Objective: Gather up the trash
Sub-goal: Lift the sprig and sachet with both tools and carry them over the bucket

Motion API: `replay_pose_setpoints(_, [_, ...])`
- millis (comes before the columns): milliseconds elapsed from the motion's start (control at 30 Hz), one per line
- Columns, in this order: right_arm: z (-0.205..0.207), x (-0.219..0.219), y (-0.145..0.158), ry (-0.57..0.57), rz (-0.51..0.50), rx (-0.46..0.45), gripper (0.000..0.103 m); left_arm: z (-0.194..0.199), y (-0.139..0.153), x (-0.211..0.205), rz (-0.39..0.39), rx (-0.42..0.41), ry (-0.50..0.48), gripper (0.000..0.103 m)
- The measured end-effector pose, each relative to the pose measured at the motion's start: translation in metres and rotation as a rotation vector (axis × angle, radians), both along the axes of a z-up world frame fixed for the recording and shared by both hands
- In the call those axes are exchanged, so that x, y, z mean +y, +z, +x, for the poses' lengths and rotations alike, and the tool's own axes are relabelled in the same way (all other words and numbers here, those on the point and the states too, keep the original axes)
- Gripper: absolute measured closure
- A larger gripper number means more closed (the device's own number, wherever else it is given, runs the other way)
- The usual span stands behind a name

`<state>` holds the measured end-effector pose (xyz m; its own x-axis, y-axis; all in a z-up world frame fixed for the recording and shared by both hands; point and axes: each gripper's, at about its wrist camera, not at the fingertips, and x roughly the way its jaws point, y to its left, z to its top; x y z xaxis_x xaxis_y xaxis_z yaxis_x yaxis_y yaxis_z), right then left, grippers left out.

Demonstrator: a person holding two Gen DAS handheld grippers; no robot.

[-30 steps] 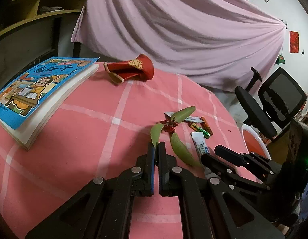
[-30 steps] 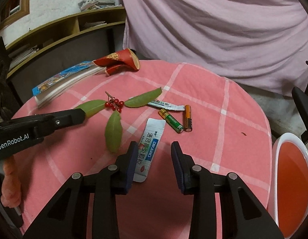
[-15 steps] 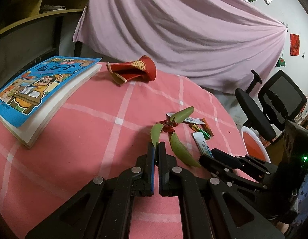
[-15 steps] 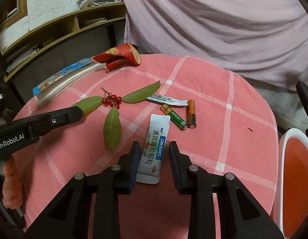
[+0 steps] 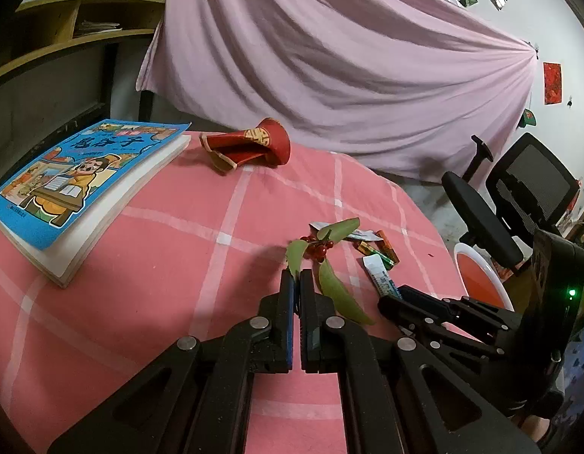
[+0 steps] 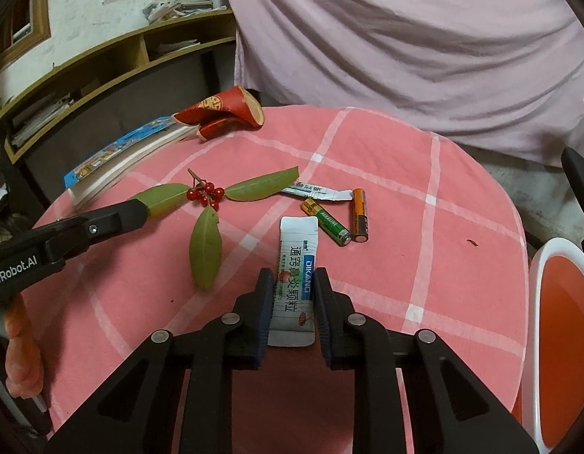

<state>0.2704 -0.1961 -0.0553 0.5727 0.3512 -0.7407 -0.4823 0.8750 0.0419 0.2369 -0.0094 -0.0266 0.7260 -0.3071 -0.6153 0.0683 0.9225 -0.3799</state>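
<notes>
The right gripper [image 6: 294, 283] squeezes the white medicine packet [image 6: 296, 276] on the pink tablecloth [image 6: 405, 174]; the left gripper [image 5: 296, 278] is closed, empty.

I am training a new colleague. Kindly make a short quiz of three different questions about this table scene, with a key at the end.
1. True or false: the white sachet lies between the jaws of the right gripper.
2. How many batteries lie on the pink tablecloth?
3. Multiple choice: the left gripper is
A. shut, with its tip at a green leaf
B. wide open above the blue book
C. holding the red paper piece

Key
1. True; the jaws have just been closing around it.
2. Two: one green and gold, one orange.
3. A
</notes>
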Motion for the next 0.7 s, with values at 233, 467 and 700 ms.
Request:
replay_pose_setpoints(233, [-0.005, -0.003, 0.004, -0.009, 0.011, -0.032, 0.085, -0.003, 0.001, 0.003, -0.007, -0.018, 0.002, 0.103])
replay_pose_setpoints(467, [-0.015, -0.005, 0.013, -0.001, 0.03, -0.101, 0.085, -0.009, 0.005, 0.001, 0.009, -0.054, -0.004, 0.103])
replay_pose_setpoints(700, [-0.015, -0.006, 0.015, -0.011, 0.045, -0.114, 0.085, -0.015, 0.01, -0.011, 0.052, -0.094, -0.056, 0.103])
